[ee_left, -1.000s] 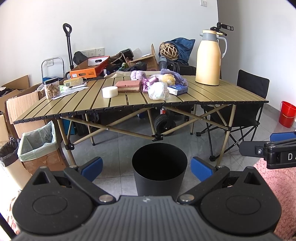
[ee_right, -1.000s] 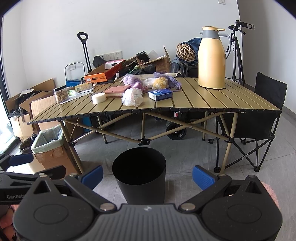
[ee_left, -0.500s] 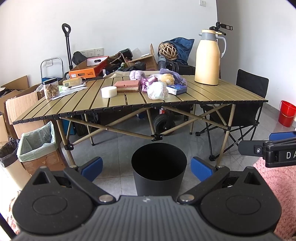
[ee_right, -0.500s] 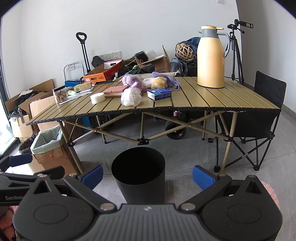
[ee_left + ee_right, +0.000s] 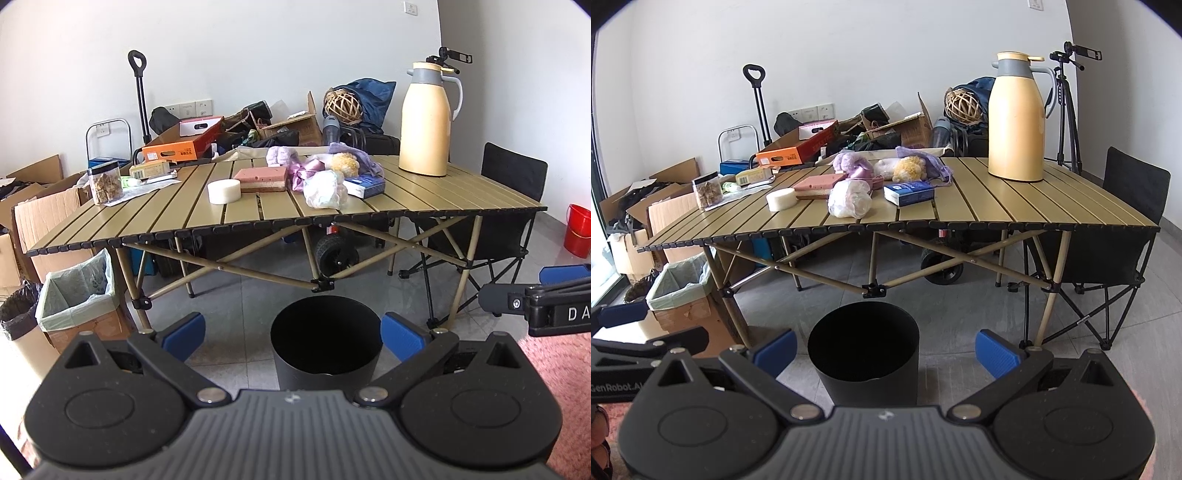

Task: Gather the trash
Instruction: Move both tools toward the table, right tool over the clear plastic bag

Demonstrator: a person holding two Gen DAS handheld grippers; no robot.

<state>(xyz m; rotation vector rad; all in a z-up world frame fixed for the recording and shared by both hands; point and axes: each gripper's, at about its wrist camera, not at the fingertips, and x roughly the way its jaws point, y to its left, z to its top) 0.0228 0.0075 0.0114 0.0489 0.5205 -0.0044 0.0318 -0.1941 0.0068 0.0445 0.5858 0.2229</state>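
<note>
A black round bin point(image 5: 325, 341) point(image 5: 864, 349) stands on the floor in front of a slatted folding table point(image 5: 461, 195) point(image 5: 1015, 203). On the table lie a crumpled white plastic bag point(image 5: 325, 190) point(image 5: 849, 199), a white tape roll point(image 5: 224, 191) point(image 5: 781, 199), a pink sponge block point(image 5: 262, 179) point(image 5: 816, 186), a blue box point(image 5: 365, 186) point(image 5: 909, 194) and purple and yellow soft items point(image 5: 332, 162) point(image 5: 905, 166). My left gripper point(image 5: 293, 338) and right gripper point(image 5: 886, 349) both stand open and empty, low above the bin, well short of the table.
A tall yellow thermos point(image 5: 428, 122) point(image 5: 1017, 118) stands at the table's right. A jar of snacks point(image 5: 105, 182) sits far left. A lined cardboard box point(image 5: 79, 295) and boxes crowd the left floor. A black folding chair point(image 5: 1115, 229), red bucket point(image 5: 578, 230) and tripod point(image 5: 1067, 110) are right.
Both views have drifted very slightly closer to the table and bin. Both grippers stay open and empty.
</note>
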